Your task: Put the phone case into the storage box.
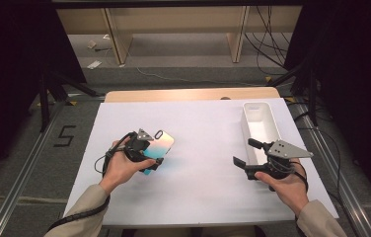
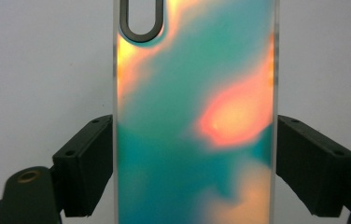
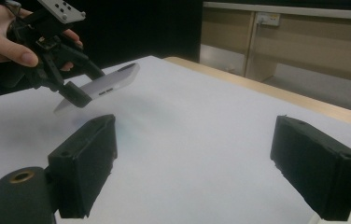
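White paper (image 1: 198, 148) covered the wooden table (image 1: 188, 94), which stood on a grey floor between dark side curtains, with pale wooden furniture legs and loose black cables behind it.

Left side: the person's left hand (image 1: 119, 168) held the left gripper (image 1: 150, 152) over the left part of the sheet. Its two black jaws were clamped on the long edges of a phone case (image 1: 158, 149), one jaw on each side. The case was iridescent, teal with orange and pink patches, and had an oval camera cut-out (image 2: 141, 21) near its far end. In the left gripper view the phone case (image 2: 194, 116) ran up the middle of the frame between the jaws. In the right gripper view the left gripper (image 3: 78, 81) held the phone case (image 3: 101, 86) tilted, its far end higher, and clear of the paper, with a faint shadow beneath it.

Right side: the person's right hand (image 1: 284, 185) held the right gripper (image 1: 247, 153) with its jaws wide apart and nothing between them. A grey three-cornered plate (image 1: 287, 148) sat on top. The gripper lay just beside the near end of a white rectangular bin (image 1: 260, 123), which stood lengthwise at the right of the sheet. The two grippers were well apart.
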### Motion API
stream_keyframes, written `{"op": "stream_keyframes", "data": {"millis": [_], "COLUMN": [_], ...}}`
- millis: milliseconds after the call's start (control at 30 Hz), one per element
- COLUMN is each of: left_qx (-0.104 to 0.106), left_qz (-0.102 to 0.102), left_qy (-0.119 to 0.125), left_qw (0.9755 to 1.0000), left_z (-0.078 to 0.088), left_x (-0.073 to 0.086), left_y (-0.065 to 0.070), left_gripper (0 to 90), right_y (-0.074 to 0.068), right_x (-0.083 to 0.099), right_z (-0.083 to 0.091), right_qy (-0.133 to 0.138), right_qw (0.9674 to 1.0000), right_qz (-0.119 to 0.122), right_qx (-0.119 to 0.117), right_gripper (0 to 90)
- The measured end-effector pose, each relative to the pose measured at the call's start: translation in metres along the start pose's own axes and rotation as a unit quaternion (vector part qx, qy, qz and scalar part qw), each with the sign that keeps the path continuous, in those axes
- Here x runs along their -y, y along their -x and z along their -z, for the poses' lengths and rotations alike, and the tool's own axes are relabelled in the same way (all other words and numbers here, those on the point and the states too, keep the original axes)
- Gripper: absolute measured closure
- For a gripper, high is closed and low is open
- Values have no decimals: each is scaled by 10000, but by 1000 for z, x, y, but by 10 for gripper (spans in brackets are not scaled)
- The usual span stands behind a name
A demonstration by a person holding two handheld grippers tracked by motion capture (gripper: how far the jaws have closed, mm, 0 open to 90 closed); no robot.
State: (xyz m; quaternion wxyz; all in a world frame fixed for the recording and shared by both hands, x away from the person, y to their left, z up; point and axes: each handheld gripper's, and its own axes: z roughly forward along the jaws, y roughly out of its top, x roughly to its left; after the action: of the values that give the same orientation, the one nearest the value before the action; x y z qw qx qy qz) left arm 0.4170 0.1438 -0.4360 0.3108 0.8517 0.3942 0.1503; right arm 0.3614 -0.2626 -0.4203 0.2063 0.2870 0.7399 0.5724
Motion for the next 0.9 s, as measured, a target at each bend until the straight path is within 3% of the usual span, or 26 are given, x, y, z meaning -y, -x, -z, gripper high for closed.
{"op": "stream_keyframes", "data": {"millis": [400,900], "left_qx": [-39,-62], "left_qz": [-18,10], "left_qy": [88,307], "left_qw": [10000,9995], "left_z": [0,-1], "left_x": [0,0], "left_y": [2,5], "left_gripper": [170,170], "right_y": [2,1], "right_x": [-3,-8], "right_z": [-2,-19], "right_qy": [63,59], "right_qw": [9999,9998], "right_qz": [-73,-177], "right_qx": [86,83], "right_gripper": [155,157]}}
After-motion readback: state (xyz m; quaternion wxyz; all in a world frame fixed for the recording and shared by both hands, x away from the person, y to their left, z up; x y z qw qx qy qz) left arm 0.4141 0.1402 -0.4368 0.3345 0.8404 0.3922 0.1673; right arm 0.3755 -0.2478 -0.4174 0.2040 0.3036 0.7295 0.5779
